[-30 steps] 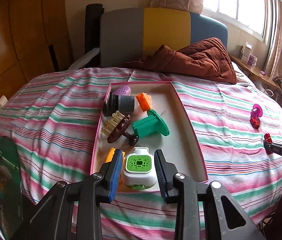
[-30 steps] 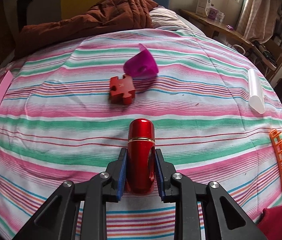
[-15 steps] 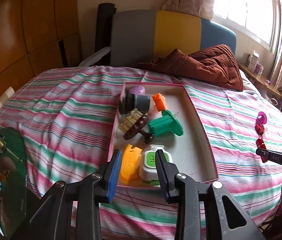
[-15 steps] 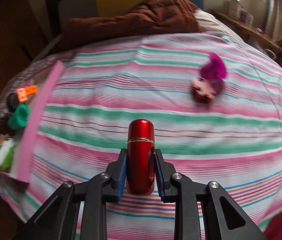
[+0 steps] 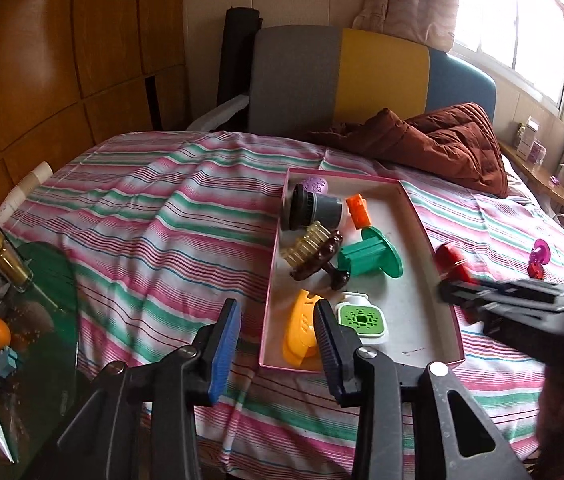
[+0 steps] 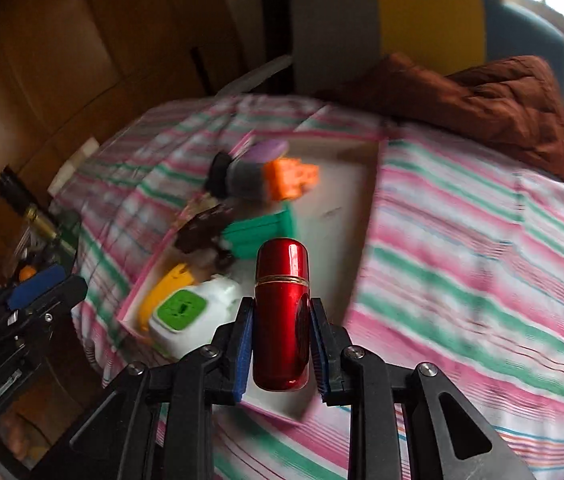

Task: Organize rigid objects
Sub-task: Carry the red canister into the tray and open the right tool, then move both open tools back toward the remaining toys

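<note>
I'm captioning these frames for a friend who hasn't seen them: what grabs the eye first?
A glossy red capsule clamped in the right gripper, poised over the near end of a pink-rimmed tray. The tray lies on a striped bedspread, crowded with bright plastic toys.

I count one pink tray [image 5: 434,236] on the bed, holding seven things [image 5: 370,258]. I hold one red capsule [image 6: 281,312] in one tool [image 6: 281,340]; my other tool [image 5: 277,336] holds nothing. Two small pieces [image 5: 538,258] lie on the striped sheet.
</note>
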### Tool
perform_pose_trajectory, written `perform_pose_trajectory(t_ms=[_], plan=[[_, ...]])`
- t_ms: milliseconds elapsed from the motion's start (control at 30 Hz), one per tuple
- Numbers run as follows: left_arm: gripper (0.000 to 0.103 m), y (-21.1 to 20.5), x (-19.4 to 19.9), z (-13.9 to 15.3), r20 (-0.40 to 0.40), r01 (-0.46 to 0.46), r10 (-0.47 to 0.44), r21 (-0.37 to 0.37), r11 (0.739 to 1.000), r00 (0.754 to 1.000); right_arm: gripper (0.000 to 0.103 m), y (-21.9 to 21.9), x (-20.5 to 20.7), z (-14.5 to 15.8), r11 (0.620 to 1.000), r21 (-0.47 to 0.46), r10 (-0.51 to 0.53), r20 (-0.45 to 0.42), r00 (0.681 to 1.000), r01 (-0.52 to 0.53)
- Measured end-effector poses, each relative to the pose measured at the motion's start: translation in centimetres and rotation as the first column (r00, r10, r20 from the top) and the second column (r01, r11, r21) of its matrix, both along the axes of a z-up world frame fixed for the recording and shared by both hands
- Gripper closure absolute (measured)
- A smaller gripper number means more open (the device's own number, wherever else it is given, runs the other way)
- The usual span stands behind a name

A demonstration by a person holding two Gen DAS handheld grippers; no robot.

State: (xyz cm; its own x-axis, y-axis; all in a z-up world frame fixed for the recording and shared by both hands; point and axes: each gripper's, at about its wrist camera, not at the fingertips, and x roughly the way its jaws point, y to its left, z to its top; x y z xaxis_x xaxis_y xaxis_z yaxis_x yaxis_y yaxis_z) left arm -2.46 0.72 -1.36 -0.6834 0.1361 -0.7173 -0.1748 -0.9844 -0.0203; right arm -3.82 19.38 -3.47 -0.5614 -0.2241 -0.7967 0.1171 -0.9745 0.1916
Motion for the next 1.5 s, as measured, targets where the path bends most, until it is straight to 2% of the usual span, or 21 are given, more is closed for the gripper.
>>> perform_pose_trajectory(t_ms=[300,667,900,1100,1267,1433,1500], plan=[[0.065,-0.6,-0.1,-0.1,0.005,-0.015,0.015,-0.002,1.000,1.000,0.076,-2.4,-3.1,-5.1,0.997,0.073,0.011,0.122,0.992,-0.020],[0.065,-0.6,-0.2,-0.4,0.016,-0.026,0.027,-0.014,1.000,1.000,0.075,-2.4,-2.9,-4.3,0.997,0.073,0.002,0.078,0.997,-0.007],[0.065,-0.3,0.0,-0.4,0.013,-0.032,0.033,-0.031,0.999,0.999,0.068,-1.6,-1.7,-2.6,0.998,0.063,-0.020,0.022,1.000,0.019],[0.064,-0.1,0.1,-0.1,0.005,-0.046,0.046,-0.047,0.998,0.999,0.050,-0.4,-0.4,-0.9,0.997,0.058,-0.057,-0.042,0.997,0.060],[0.065,0.3,0.4,0.2,-0.005,-0.048,0.048,-0.065,0.997,0.999,0.031,1.3,1.0,0.3,0.994,0.052,-0.089,-0.084,0.992,0.093],[0.064,0.8,0.6,0.4,-0.013,-0.044,0.043,-0.083,0.996,0.999,0.020,3.3,2.2,1.0,0.989,0.057,-0.127,-0.108,0.986,0.134],[0.064,1.1,0.8,0.4,-0.016,-0.046,0.044,-0.092,0.995,0.999,0.020,4.3,2.6,1.0,0.987,0.052,-0.148,-0.110,0.983,0.155]])
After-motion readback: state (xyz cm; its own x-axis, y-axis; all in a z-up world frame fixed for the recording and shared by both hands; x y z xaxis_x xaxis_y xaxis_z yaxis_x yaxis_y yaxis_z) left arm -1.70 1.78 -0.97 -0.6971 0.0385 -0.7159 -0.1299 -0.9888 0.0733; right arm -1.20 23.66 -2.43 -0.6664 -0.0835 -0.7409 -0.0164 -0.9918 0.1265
